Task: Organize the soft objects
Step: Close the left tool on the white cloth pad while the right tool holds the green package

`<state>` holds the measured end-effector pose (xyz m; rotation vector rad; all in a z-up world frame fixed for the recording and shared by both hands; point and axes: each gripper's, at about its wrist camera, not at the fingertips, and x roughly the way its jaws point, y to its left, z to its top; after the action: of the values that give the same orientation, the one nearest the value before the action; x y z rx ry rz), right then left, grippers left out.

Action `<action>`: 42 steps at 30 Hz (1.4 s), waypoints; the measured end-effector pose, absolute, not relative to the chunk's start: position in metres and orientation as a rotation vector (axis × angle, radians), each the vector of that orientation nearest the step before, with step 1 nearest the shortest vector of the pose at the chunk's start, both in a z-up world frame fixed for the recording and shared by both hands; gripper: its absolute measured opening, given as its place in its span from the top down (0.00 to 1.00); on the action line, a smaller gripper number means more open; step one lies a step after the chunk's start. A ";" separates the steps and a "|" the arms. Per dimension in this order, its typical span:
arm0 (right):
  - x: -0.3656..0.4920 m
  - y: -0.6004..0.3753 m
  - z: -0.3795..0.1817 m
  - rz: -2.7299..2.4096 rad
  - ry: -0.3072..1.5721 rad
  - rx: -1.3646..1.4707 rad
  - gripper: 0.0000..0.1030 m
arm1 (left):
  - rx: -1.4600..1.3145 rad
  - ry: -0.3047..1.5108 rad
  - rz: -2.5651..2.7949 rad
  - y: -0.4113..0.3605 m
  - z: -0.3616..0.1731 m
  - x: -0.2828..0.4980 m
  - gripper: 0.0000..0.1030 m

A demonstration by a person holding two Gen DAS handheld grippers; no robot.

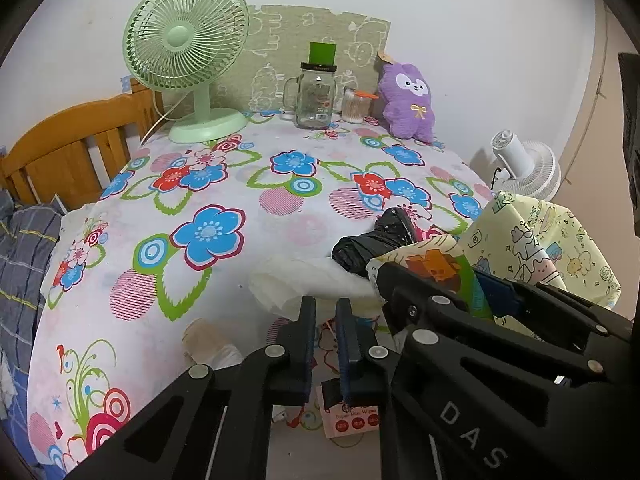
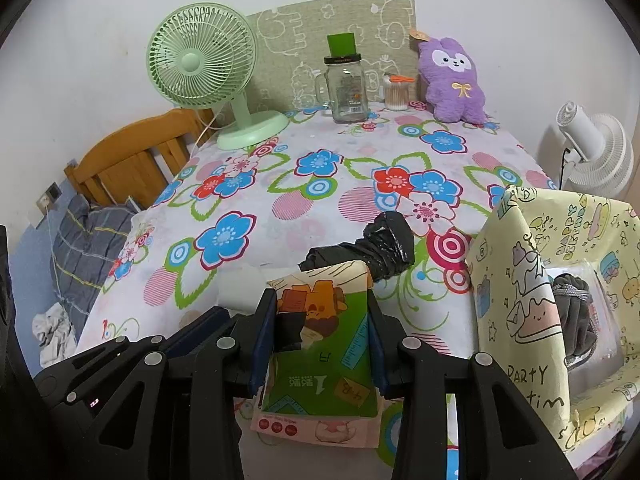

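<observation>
— Two grippers, one load: which step is this?

— Carrying. The yellow cartoon-print fabric bin (image 2: 532,304) sits at the desk's (image 2: 280,216) right edge; the right gripper (image 2: 320,344) is clamped on a soft green tissue pack (image 2: 324,360) near the front edge. I'd guess it goes into the bin next.

— And the left gripper (image 1: 325,344)?

— Nearly together, holding nothing, beside the crinkly black plastic bag (image 1: 372,240).

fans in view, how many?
2. Green fan stands at the table's far left corner, beside the jar. White fan sits off the table's right edge, past the yellow bin. Others may be hidden.
</observation>
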<state>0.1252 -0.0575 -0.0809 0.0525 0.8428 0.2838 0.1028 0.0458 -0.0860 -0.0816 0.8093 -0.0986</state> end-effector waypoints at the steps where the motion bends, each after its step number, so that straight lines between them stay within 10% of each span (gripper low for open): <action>1: 0.125 -0.058 -0.081 0.282 0.842 0.054 0.58 | -0.081 0.811 -0.093 0.046 -0.086 0.103 0.75; 6: 0.123 -0.060 -0.079 0.270 0.827 0.035 0.58 | -0.082 0.809 -0.062 0.047 -0.088 0.105 0.44; 13: 0.129 -0.064 -0.084 0.245 0.836 0.029 0.58 | -0.048 0.811 -0.017 0.046 -0.095 0.114 0.26; 36: 0.176 -0.068 -0.133 0.169 0.944 0.027 0.58 | -0.014 0.900 -0.021 0.040 -0.140 0.158 0.18; 42: 0.179 -0.064 -0.138 0.195 0.958 0.038 0.58 | -0.023 0.908 -0.029 0.044 -0.140 0.157 0.32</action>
<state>0.1787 -0.0637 -0.1384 0.0380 0.9585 0.1953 0.1568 0.0445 -0.1396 -0.0232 0.9080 -0.0291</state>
